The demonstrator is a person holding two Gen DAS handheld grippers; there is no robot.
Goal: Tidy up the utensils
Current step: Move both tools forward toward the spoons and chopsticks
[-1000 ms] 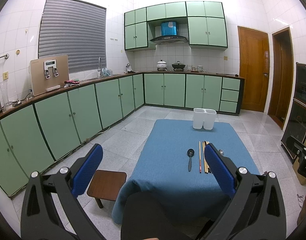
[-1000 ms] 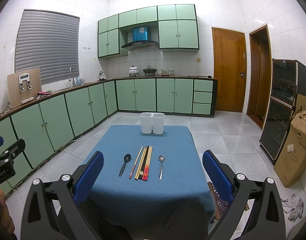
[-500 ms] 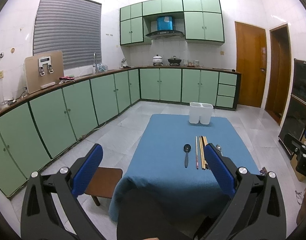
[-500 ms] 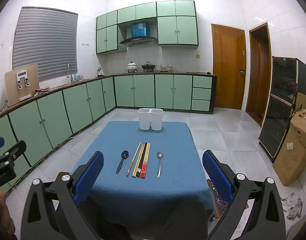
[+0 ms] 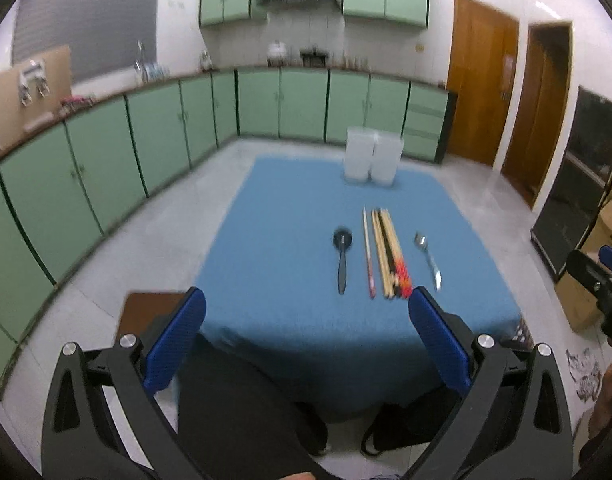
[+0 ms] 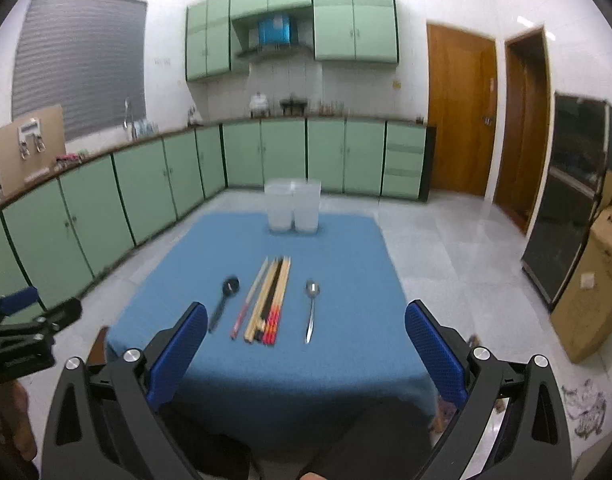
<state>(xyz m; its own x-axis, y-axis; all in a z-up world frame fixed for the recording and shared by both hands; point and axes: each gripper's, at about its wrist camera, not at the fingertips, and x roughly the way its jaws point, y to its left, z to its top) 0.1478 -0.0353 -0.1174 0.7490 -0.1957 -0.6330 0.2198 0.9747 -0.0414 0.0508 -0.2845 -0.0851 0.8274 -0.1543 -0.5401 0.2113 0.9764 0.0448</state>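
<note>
A blue-clothed table (image 5: 290, 248) (image 6: 346, 352) holds a black spoon (image 5: 342, 256) (image 6: 224, 302), a row of several chopsticks (image 5: 388, 254) (image 6: 268, 300) and a metal spoon (image 5: 428, 258) (image 6: 311, 310). A white two-compartment utensil holder (image 5: 372, 158) (image 6: 293, 206) stands at the table's far edge. My left gripper (image 5: 306, 334) is open and empty, hovering short of the table's near edge. My right gripper (image 6: 306, 338) is open and empty, above the near edge just behind the utensils.
Green cabinets (image 5: 106, 168) line the left and far walls. A brown stool (image 5: 146, 312) stands at the table's near left corner. A cardboard box (image 6: 594, 288) and a dark cabinet (image 6: 570, 220) stand to the right. Wooden doors (image 6: 460, 108) are behind.
Both grippers have moved forward and tilted down toward the table; the utensils now appear nearer and larger. Both stay open and empty.
</note>
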